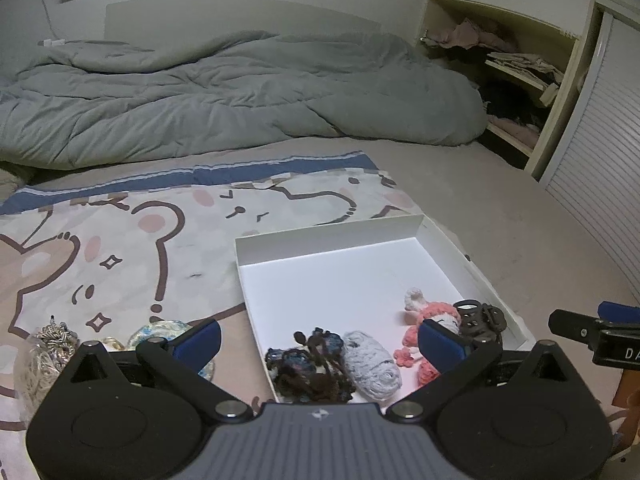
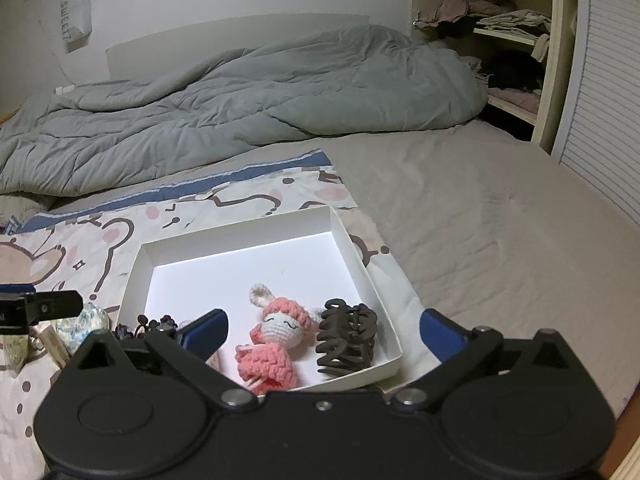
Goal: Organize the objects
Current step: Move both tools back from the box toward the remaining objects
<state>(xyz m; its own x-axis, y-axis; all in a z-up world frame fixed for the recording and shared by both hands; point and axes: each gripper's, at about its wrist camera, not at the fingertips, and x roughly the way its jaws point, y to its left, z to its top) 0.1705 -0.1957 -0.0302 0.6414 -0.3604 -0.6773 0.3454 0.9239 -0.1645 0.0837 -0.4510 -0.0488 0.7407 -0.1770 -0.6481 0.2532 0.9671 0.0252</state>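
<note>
Left wrist view: left gripper [image 1: 318,340] wide apart, nothing between the pads. White box [image 1: 328,236] in the lower middle, on the bear blanket [image 1: 120,248]. Inside, near the bottom: dark yarn bundle [image 1: 312,364], grey yarn roll [image 1: 372,364], pink crochet doll [image 1: 420,332], brown hair claw [image 1: 486,320]. Still outside, lower left: bag of shiny clips [image 1: 44,352] and a pale patterned thing [image 1: 160,330], half hidden by the finger.

Right wrist view: right gripper [image 2: 324,334] wide apart too, holding nothing. Doll and claw lying side by side in the box's bottom right corner. Probably between picks; next, reach left for the things outside. Box's near edge hidden by the gripper body.
</note>
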